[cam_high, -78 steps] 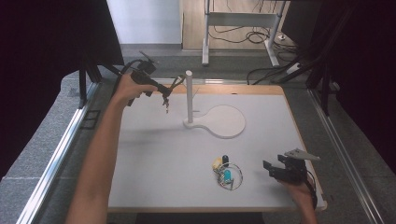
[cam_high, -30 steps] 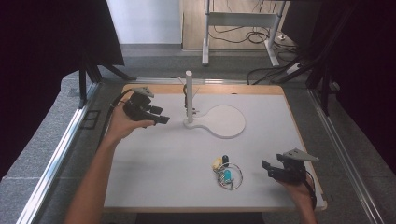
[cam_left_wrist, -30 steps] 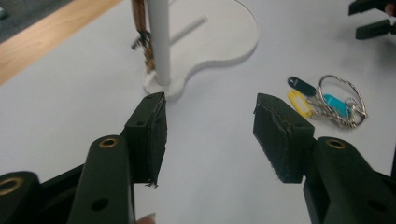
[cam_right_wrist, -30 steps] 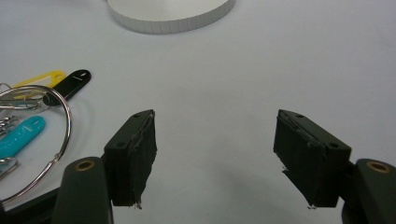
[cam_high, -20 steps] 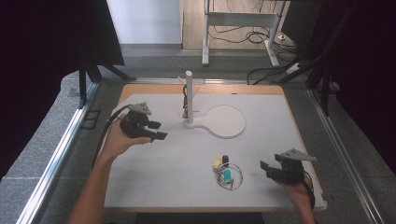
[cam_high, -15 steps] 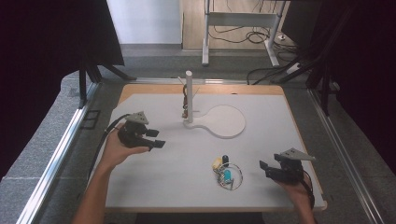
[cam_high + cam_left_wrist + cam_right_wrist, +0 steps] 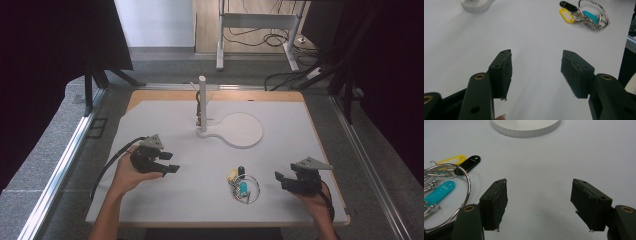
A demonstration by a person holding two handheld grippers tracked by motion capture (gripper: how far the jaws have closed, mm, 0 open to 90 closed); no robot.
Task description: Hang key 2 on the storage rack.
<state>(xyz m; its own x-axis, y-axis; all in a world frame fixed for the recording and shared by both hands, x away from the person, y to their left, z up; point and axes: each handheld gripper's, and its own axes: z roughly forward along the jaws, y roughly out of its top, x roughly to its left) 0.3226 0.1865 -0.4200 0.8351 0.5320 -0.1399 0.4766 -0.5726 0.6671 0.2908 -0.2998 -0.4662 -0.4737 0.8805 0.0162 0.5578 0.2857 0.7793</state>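
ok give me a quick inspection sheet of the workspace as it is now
surface: white board on a wooden table, flat and bare around the items
job's things: key ring with yellow, black and blue tags lies flat near the front; white stand with an upright post and a round pad farther back, something small hanging at the post
clutter: nothing seen
grippers: left hand-held gripper open, jaws just widened, nothing between them, low over the board; right hand-held gripper open and empty beside the key ring
cables: black cable trails from the left hand-held gripper; more on the floor behind
surroundings: metal table legs, dark curtains at both sides
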